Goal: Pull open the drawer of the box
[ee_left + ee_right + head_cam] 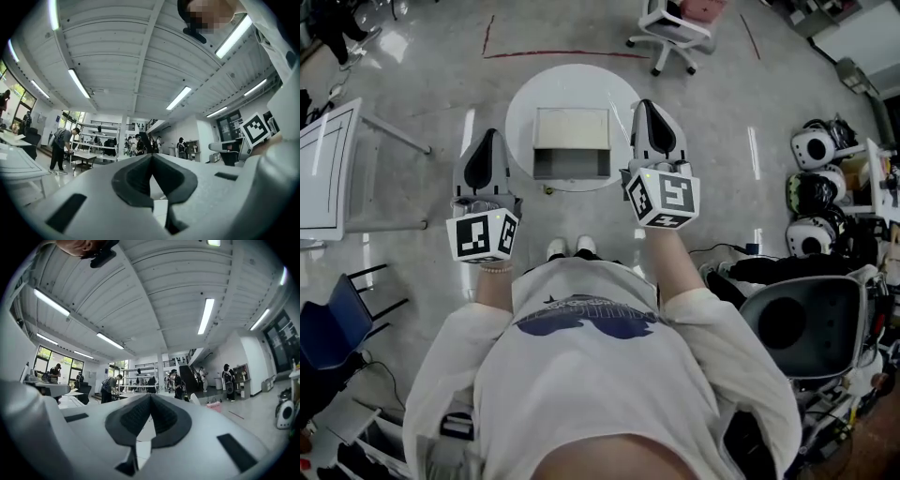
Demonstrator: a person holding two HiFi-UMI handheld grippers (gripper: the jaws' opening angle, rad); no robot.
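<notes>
1. Head view: a pale beige rectangular box [572, 127] sits on a round white table [520, 103] at upper centre of the frame. Below its top panel, on the side toward the person, is a grey band edged in a lighter rim. I read this as the box's grey drawer [572, 162] standing out, though a shaded closed front would look much the same. The left white-and-black handheld gripper [489, 139] is left of the table and the right white-and-black handheld gripper [649, 111] is at its right edge. Both are apart from the box.

2. Left gripper view: the left gripper [151, 160] points up at the ceiling and a far hall. Its dark pads are pressed together at the tip with nothing between them. The box is out of sight.

3. Right gripper view: the right gripper [151, 400] is likewise aimed upward, with its pads together and empty. No box shows.

4. Judgement: neither tool is working the drawer. If the grey band is the drawer's inside, it already lies as the task asks. If it is a closed front, a handle must be found, and none can be made out.
</notes>
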